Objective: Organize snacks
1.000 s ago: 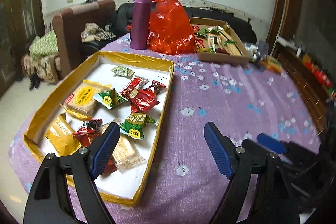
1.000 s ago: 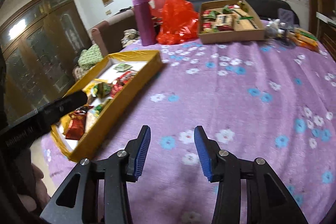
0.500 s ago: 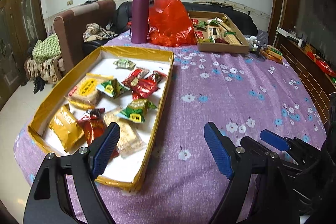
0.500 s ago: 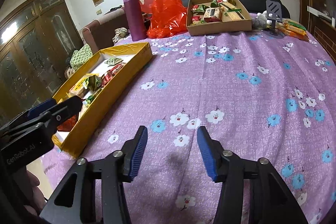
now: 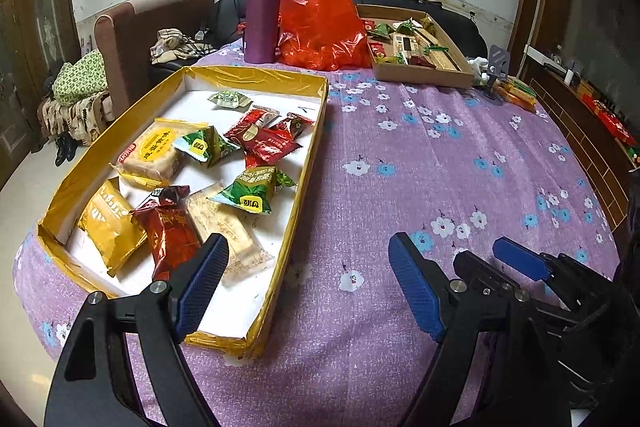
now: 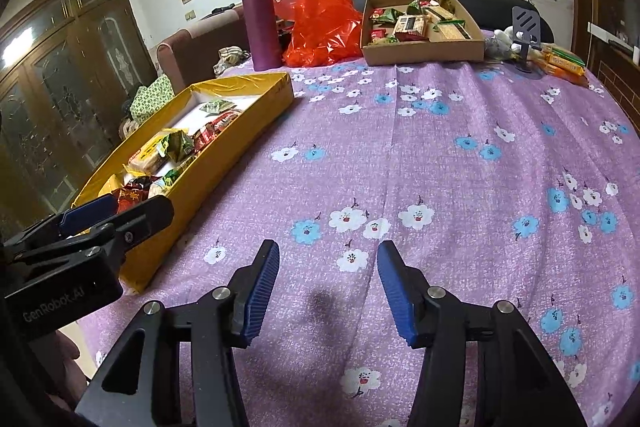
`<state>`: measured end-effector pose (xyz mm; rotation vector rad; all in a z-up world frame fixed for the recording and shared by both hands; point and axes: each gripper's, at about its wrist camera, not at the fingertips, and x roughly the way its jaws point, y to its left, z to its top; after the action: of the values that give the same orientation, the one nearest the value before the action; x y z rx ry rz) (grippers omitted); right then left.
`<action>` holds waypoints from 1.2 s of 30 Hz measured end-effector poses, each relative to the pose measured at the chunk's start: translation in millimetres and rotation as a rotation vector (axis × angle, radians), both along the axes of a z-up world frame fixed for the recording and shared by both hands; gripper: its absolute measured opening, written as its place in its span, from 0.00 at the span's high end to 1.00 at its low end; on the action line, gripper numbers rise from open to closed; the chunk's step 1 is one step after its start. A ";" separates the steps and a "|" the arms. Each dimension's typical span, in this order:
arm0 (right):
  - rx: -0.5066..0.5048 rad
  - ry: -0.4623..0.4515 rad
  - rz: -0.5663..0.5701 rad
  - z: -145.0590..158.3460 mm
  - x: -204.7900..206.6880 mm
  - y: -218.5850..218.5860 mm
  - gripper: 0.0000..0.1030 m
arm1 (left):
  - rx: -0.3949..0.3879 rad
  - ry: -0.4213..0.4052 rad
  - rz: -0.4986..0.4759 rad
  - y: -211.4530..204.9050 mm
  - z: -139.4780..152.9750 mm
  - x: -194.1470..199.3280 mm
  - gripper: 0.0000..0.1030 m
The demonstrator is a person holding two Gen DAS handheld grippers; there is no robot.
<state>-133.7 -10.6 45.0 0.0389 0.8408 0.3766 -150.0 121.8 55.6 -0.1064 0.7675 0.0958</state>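
Observation:
A yellow tray (image 5: 308, 155) on the left of the purple flowered table holds several wrapped snacks: red (image 5: 170, 231), green (image 5: 250, 189) and yellow (image 5: 110, 227) packets. It also shows in the right wrist view (image 6: 240, 147). A brown cardboard box (image 6: 424, 51) with more snacks stands at the far side; it also shows in the left wrist view (image 5: 424, 75). My left gripper (image 5: 308, 283) is open and empty over the tray's near right corner. My right gripper (image 6: 326, 283) is open and empty over bare tablecloth near the front edge.
A purple flask (image 5: 262, 11) and a red plastic bag (image 5: 320, 23) stand behind the tray. A phone stand (image 6: 526, 35) and snack bars (image 6: 560, 61) lie at the far right. Sofas and a wooden cabinet lie beyond the table.
Both grippers have drawn back toward the table's near edge and risen a little, so more of the table shows. Both stay open and empty.

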 end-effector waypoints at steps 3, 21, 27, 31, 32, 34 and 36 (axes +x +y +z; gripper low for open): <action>-0.007 0.005 0.003 -1.3 0.4 1.2 0.49 | -0.005 -0.001 -0.004 0.3 -0.1 0.0 0.20; -0.012 0.011 0.006 -2.8 -3.3 1.3 0.45 | -0.123 -0.023 0.162 93.5 18.0 -12.7 0.20; -0.015 0.017 0.008 -3.2 -2.6 2.7 0.45 | 0.013 0.084 0.283 145.8 1.1 3.3 0.20; -0.003 0.017 0.004 -2.9 -1.9 0.4 0.45 | 0.109 0.182 0.181 125.8 -18.9 21.7 0.19; -0.001 0.020 0.005 -3.1 -1.7 0.3 0.45 | 0.147 0.174 0.147 113.8 -19.0 22.5 0.19; 0.004 0.029 0.008 -4.2 -0.6 0.1 0.45 | 0.178 0.162 0.106 101.2 -16.6 22.1 0.19; 0.012 0.041 0.010 -5.5 1.2 -0.9 0.45 | 0.123 0.134 0.070 100.4 -6.6 21.0 0.20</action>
<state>-132.5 -11.5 39.5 0.0540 0.8793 0.3909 -128.9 222.2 49.0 -0.0093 0.8894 0.2177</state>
